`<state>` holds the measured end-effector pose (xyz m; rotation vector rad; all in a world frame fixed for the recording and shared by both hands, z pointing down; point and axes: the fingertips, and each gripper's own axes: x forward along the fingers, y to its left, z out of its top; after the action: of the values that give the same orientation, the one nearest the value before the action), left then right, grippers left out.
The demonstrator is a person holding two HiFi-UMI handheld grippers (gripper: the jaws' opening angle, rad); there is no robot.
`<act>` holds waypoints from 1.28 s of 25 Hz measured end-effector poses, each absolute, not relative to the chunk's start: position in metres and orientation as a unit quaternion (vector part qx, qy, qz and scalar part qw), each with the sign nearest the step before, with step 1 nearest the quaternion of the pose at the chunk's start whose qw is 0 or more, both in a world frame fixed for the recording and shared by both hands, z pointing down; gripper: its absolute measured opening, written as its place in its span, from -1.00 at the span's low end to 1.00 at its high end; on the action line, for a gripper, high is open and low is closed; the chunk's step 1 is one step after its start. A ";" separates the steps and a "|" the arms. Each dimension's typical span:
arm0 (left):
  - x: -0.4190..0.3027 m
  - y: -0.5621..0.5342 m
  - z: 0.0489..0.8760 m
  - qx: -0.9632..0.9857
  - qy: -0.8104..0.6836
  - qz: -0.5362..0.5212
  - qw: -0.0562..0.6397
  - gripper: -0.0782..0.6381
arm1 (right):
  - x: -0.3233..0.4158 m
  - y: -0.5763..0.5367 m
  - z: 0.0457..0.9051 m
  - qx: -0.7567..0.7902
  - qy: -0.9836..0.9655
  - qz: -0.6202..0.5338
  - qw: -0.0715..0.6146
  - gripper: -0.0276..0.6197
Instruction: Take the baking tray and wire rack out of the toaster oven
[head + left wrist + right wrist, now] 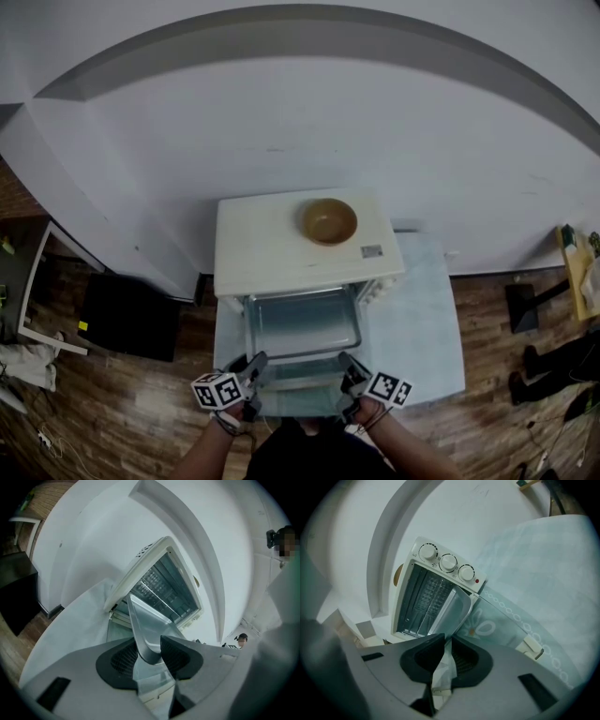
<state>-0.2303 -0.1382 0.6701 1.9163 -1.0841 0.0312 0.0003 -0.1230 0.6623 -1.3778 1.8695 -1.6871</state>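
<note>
Silver sheet metal, smooth and dully reflective, forms the shallow rectangular baking tray [305,323]. It sits partway out of the mouth of the boxy cream-white toaster oven [281,246], with its near edge above the lowered door. The left gripper [150,648] has its ribbed black pads clamped on the tray's rounded near-left corner, the jaws held moderately apart by the curved lip. The right gripper [446,656] pinches the thin rim at the near-right corner, its jaws almost together with only the metal edge between them.

The oven door [506,620] is clear glass printed with a white flower and a chain of small rings, and a pale block handle [533,645] sits near its outer edge. Three round white knobs [448,562] line the control panel, with a small red lamp [476,581] beside the last one. Deep in the cavity, thin parallel bars show behind the tray. They look like the wire rack [429,597], though I cannot be sure. A round wooden bowl [329,221] rests on the oven's flat top. The oven stands on a table draped in pale bluish cloth [427,319], above a wood-plank floor [141,412].
</note>
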 end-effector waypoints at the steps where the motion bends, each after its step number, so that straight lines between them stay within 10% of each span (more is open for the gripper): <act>1: -0.230 -0.135 0.670 0.776 -0.440 0.012 0.453 -0.36 | 0.002 -0.122 0.661 -0.477 0.652 -0.575 0.131 -0.75; 32: -0.233 -0.083 0.634 0.816 -0.412 -0.017 0.406 -0.35 | -0.010 -0.068 0.624 -0.455 0.720 -0.504 0.145 -0.74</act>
<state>-0.2332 -0.0831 0.6344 2.0579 -1.0386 -0.0430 -0.0103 -0.0675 0.6242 -1.3102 2.0739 -1.4537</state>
